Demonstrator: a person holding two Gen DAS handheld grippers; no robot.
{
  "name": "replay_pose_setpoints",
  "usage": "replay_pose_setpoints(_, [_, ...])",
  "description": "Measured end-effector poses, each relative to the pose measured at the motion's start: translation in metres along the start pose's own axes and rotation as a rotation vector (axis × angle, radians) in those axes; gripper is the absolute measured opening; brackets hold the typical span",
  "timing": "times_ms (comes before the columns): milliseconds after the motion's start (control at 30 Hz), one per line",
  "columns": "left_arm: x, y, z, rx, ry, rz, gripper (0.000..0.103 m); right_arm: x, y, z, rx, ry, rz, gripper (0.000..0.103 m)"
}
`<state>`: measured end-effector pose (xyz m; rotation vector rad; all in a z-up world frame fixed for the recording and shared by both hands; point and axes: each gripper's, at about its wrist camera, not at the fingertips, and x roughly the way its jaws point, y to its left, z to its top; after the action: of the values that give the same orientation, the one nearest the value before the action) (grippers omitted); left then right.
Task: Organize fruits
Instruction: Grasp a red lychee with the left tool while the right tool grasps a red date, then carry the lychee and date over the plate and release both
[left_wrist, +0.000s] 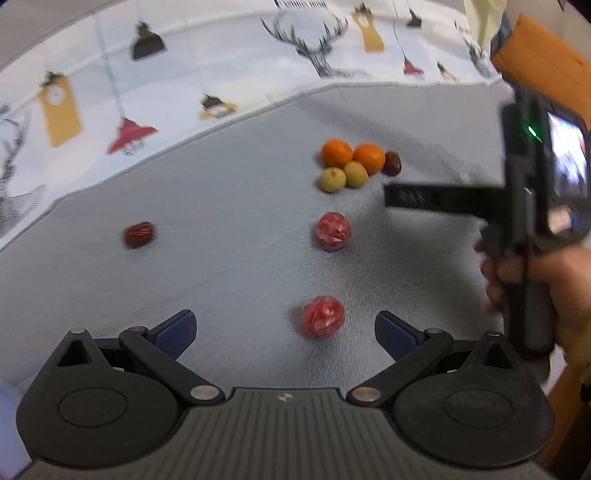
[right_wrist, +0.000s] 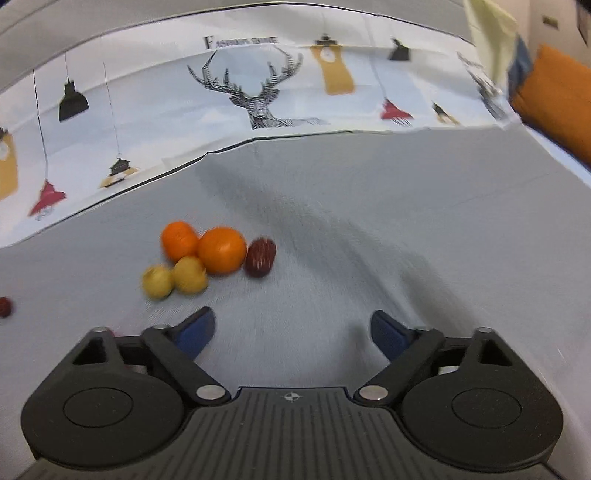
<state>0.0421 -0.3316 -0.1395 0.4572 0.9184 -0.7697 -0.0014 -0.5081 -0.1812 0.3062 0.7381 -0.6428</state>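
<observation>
The left gripper (left_wrist: 284, 334) has its fingers spread with nothing between them, and a red wrapped fruit (left_wrist: 324, 316) lies on the grey cloth (left_wrist: 221, 206) just ahead. The right gripper (right_wrist: 291, 332) is likewise spread and empty. Beyond it two oranges (right_wrist: 221, 250), two yellow fruits (right_wrist: 190, 275) and a dark red date (right_wrist: 261, 257) sit bunched together, while another wrapped fruit (left_wrist: 333, 231) and a second date (left_wrist: 138, 235) lie apart.
</observation>
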Motion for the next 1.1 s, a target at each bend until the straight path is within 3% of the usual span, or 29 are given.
replay_pose_setpoints(33, [0.012,-0.001,0.002,0.013,0.013,-0.009,0.103,0.014,0.003,0.002,-0.027,-0.009,0.004,0.074])
replay_pose_setpoints(133, [0.037,-0.001,0.002,0.049,0.053,-0.024,0.103,0.033,0.01,0.005,-0.045,-0.063,0.004,0.075])
replay_pose_setpoints(233, [0.041,0.004,-0.003,0.053,0.037,-0.021,0.103,0.039,0.01,0.01,-0.054,-0.091,0.006,0.077])
replay_pose_setpoints(267, [0.042,0.004,-0.003,0.055,0.039,-0.027,0.097,0.039,0.01,0.01,-0.06,-0.1,0.007,0.077])
replay_pose_setpoints(300, [0.041,0.003,-0.004,0.066,0.037,-0.037,0.076,0.04,0.01,0.009,-0.066,-0.107,0.008,0.076])
replay_pose_setpoints(333, [0.038,0.002,-0.004,0.083,0.026,-0.055,0.065,0.039,0.01,0.009,-0.07,-0.111,0.011,0.058])
replay_pose_setpoints(367, [0.032,-0.002,-0.004,0.1,0.011,-0.065,0.033,0.035,0.011,0.008,-0.082,-0.122,0.018,0.039])
replay_pose_setpoints(400, [0.028,-0.006,-0.004,0.118,0.01,-0.067,0.033,0.033,0.013,0.009,-0.1,-0.127,0.018,0.021])
replay_pose_setpoints(467, [0.018,-0.009,-0.005,0.123,-0.014,-0.07,0.033,0.029,0.013,0.01,-0.106,-0.111,0.007,0.021])
replay_pose_setpoints(600, [-0.018,-0.002,-0.011,0.126,-0.062,-0.063,0.033,0.005,0.0,0.008,-0.001,-0.059,-0.036,0.021])
replay_pose_setpoints(733, [-0.067,0.016,-0.024,0.096,-0.079,-0.028,0.033,-0.065,-0.011,-0.001,0.096,-0.113,-0.001,0.021])
replay_pose_setpoints(933, [-0.161,0.053,-0.066,0.022,-0.085,0.045,0.033,-0.185,-0.002,-0.025,0.155,-0.158,0.148,0.021])
replay_pose_setpoints(1100, [-0.239,0.078,-0.109,-0.056,-0.099,0.135,0.033,-0.278,0.04,-0.049,0.052,-0.171,0.327,0.021])
